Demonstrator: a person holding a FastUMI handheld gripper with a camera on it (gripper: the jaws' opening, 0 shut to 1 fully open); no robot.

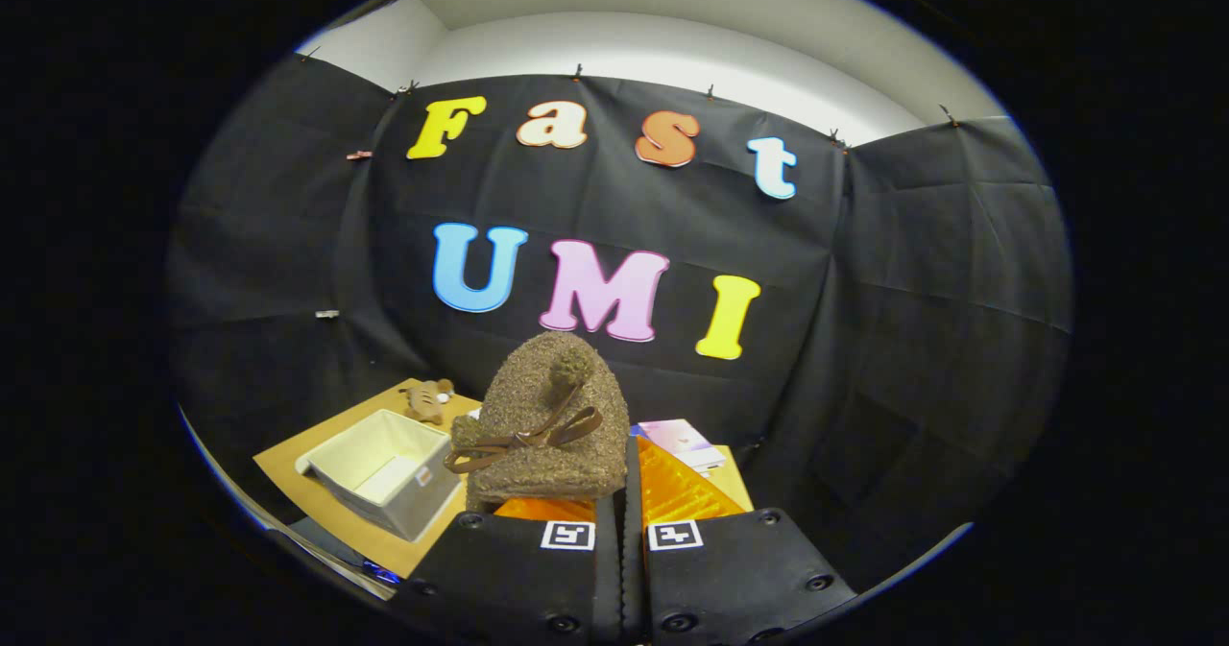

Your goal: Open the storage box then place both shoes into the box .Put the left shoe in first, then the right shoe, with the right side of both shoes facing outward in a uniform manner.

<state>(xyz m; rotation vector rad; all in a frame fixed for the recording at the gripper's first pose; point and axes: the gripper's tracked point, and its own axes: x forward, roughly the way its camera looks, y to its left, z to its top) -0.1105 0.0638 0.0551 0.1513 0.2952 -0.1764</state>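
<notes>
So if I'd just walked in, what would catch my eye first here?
Most likely the fuzzy brown shoe with its brown ribbon bow, held up right at the tips of the claw, whose fingers sit nearly together on it. Next, the open white storage box on the wooden table, lower and to the left of the shoe. A small brown plush toy lies just beyond the box.
</notes>
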